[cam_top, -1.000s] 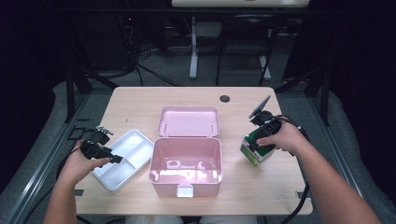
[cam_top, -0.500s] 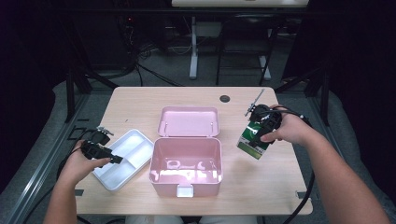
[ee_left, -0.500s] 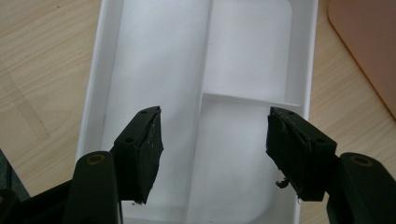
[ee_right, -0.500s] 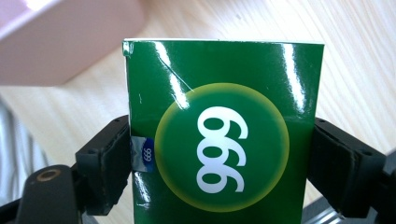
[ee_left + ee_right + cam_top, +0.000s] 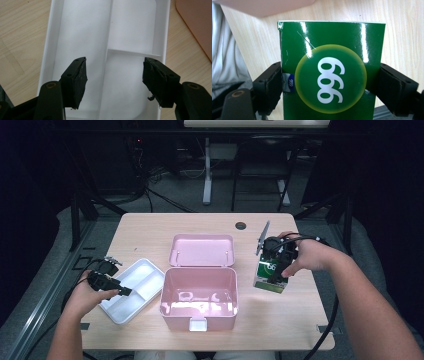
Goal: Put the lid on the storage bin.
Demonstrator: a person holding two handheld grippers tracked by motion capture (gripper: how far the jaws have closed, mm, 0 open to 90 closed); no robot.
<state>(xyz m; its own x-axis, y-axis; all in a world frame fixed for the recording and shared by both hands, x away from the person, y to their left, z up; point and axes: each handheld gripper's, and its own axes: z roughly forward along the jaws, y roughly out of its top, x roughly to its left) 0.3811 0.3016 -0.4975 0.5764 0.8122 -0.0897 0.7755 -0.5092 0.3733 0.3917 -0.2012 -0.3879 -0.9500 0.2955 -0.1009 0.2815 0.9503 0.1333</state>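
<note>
two grippers on a wooden table (image 5: 150,227): left gripper (image 5: 124,291) spread wide over white divided tray (image 5: 142,277), open pink lidded box (image 5: 199,292) at centre, right gripper (image 5: 273,271) clamped on green "999" carton (image 5: 267,280), right of box.

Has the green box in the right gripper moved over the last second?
Yes. The green box, clamped in the right gripper, has risen off the table and shifted slightly toward its far edge, staying to the right of the pink case.
</note>
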